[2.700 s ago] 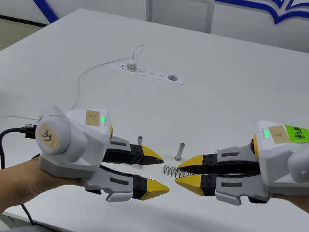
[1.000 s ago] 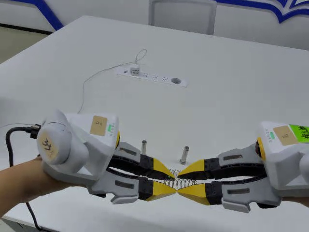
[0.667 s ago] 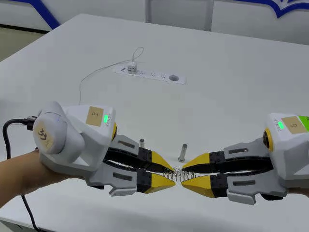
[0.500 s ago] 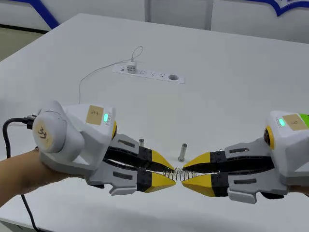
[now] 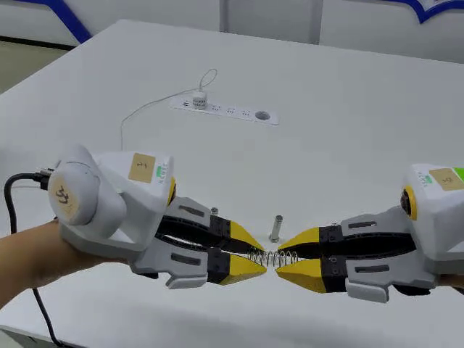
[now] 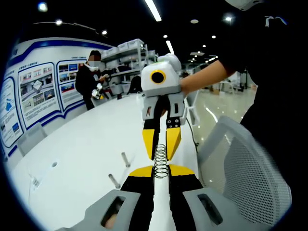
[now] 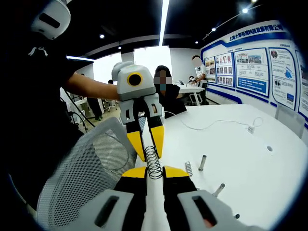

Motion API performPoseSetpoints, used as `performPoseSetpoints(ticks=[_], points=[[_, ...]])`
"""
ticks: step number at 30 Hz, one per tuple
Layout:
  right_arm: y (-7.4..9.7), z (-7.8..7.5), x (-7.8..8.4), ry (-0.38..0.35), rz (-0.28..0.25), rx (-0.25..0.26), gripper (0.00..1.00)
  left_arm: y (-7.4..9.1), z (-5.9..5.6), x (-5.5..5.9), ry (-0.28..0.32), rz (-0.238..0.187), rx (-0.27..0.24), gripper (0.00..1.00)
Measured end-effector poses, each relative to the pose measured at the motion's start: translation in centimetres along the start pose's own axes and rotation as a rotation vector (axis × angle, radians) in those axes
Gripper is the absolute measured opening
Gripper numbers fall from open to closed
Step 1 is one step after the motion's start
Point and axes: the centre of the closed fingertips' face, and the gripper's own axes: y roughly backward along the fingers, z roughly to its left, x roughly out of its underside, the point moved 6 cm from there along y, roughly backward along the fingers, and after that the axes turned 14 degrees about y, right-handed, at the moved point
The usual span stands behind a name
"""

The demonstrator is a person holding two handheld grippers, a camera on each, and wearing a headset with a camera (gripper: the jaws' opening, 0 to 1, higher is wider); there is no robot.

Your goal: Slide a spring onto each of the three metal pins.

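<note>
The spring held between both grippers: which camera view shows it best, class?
Right gripper view: the spring looms large and close, each coil distinct. The left gripper view shows it lengthwise too, but narrower; the head view shows it small, side-on.

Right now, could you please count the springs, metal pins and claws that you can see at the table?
Springs: 2, the held spring and a loose spring on the table.
Metal pins: 2, a far pin and a near pin.
Claws: 2, the left claw and the right claw.
Total: 6.
</note>
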Motion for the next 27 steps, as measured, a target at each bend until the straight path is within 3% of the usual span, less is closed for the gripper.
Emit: performPoseSetpoints(ticks=[6, 22, 27], points=[[0.3, 0.2, -0.5, -0.008, -0.025, -0.016, 0.11, -0.2, -0.1, 0.1, -0.023, 0.018, -0.002, 0.10], [0.3, -0.5, -2.4, -0.029, -0.116, 0.004, 0.11, -0.3, 0.1, -0.1, -0.019, -0.001, -0.028, 0.09], [0.2, -0.9, -2.9, -0.018, -0.117, 0.007, 0.11, -0.7, 0.3, -0.2, -0.016, 0.000, -0.044, 0.09]])
